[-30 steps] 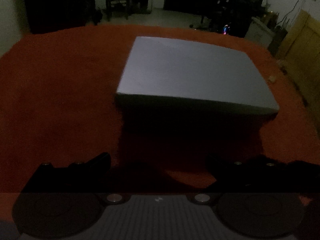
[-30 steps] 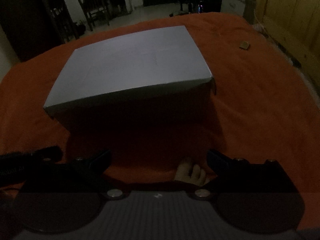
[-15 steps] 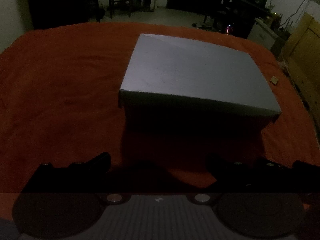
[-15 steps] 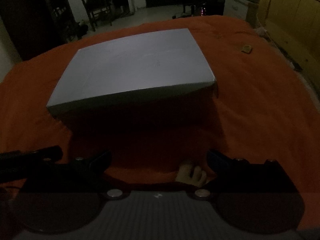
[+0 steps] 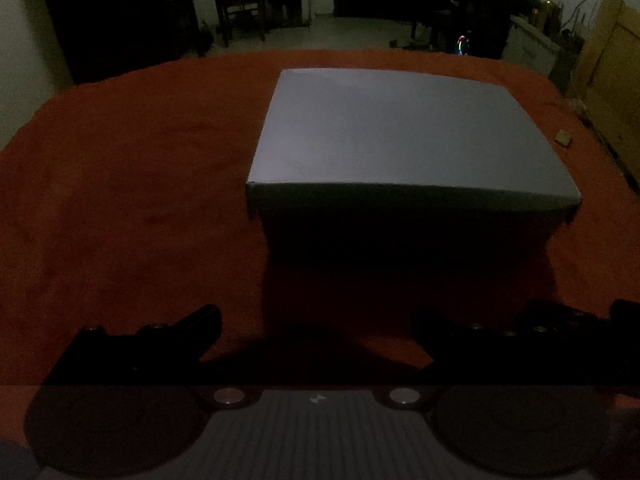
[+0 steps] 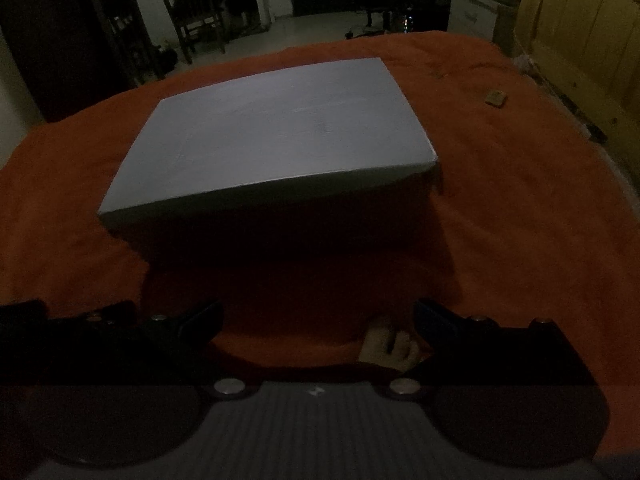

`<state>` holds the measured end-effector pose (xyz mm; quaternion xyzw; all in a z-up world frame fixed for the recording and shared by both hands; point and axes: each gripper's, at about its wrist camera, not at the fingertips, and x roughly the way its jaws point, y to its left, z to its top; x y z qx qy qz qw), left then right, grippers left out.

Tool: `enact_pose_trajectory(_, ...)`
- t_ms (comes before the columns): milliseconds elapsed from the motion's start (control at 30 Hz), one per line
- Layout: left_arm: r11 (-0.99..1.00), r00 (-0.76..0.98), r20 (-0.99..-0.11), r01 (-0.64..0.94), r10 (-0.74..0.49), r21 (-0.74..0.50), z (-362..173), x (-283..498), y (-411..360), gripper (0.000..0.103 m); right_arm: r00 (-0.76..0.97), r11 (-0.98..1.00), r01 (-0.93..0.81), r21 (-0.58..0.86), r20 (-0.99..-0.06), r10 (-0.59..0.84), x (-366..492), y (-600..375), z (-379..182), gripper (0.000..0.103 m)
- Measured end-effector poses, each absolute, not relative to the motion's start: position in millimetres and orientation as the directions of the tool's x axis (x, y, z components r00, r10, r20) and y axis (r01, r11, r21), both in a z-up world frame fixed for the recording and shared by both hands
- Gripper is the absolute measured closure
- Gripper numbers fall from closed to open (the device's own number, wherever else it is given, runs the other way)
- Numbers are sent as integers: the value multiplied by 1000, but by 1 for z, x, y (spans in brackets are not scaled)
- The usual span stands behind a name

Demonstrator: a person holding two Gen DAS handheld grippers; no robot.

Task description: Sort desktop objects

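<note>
A closed grey-white box [image 5: 404, 140] stands on the orange-red cloth [image 5: 120, 200]; it also shows in the right wrist view [image 6: 276, 136]. My left gripper [image 5: 316, 330] is open and empty, held back from the box's near side. My right gripper [image 6: 318, 320] is open and empty, also short of the box. A small pale object [image 6: 390, 348] lies on the cloth just inside the right gripper's right finger [image 6: 436, 316]. A small tan object [image 6: 495, 98] lies on the cloth to the right of the box; it also shows in the left wrist view [image 5: 563, 137].
The scene is dim. A wooden chair [image 6: 192, 12] and dark furniture stand beyond the cloth's far edge. A yellow wooden panel [image 6: 580, 32] runs along the right side. The other gripper's dark body shows at the lower left of the right wrist view [image 6: 24, 320].
Both views have shifted slightly, so the box sits a little lower and farther in frame. Both grippers stay open. The box and small objects have not moved on the cloth.
</note>
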<state>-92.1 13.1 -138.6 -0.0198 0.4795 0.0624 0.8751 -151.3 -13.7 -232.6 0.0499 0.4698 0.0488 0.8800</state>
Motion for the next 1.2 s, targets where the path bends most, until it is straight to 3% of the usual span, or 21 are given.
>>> enact_pose_trajectory(1200, 987, 523, -849, -161, 78, -9, -144, -91, 28, 1, 555, 986, -13, 168, -819, 147, -149, -26, -239, 0)
